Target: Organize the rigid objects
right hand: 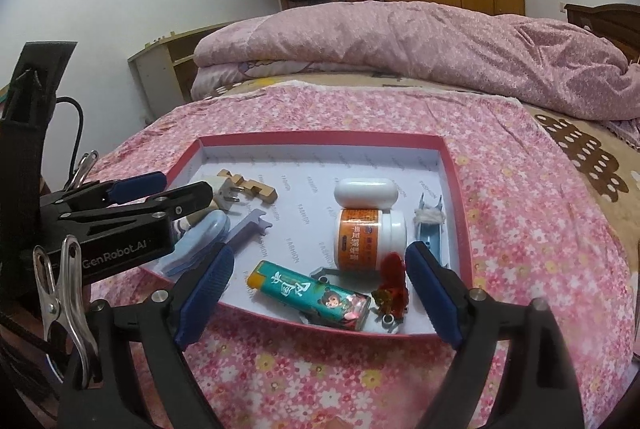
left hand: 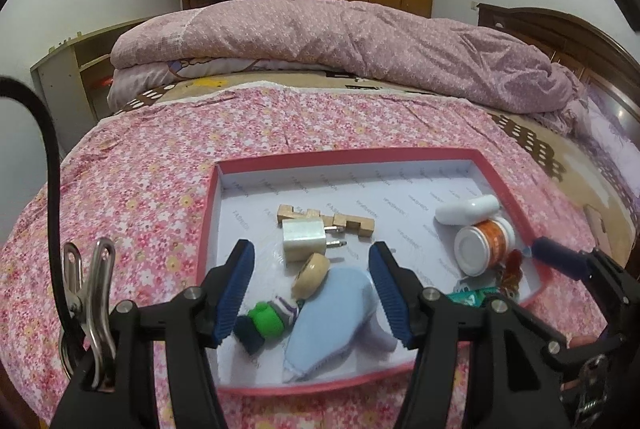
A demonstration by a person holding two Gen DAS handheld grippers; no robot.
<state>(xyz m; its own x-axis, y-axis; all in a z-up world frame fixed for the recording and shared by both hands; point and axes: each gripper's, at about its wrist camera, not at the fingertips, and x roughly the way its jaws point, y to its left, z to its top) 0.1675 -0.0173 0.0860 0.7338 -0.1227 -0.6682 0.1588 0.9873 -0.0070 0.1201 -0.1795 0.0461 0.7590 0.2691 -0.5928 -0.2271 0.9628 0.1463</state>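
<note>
Well, nearly everything looks gathered already: the red-rimmed box (right hand: 452,189) on the floral bedspread (right hand: 520,189) holds all the small things I can see, and nothing lies loose on the cloth around it. In the right wrist view, from the left of the frame: the left gripper (right hand: 160,189) reaches in over the box's left edge, above the pale blue case (right hand: 200,241); then the wooden puzzle piece (right hand: 256,189), the lighter (right hand: 312,295) low in the middle, the orange-labelled bottle (right hand: 368,241) with a white capsule case (right hand: 366,191) behind it, and the red charm (right hand: 394,277). The right gripper (right hand: 320,293) hovers tilted down over the near rim, jaws wide apart, gripping nothing. The left's jaws also stand apart and empty. What remains, I'd guess, is only tidying.
</note>
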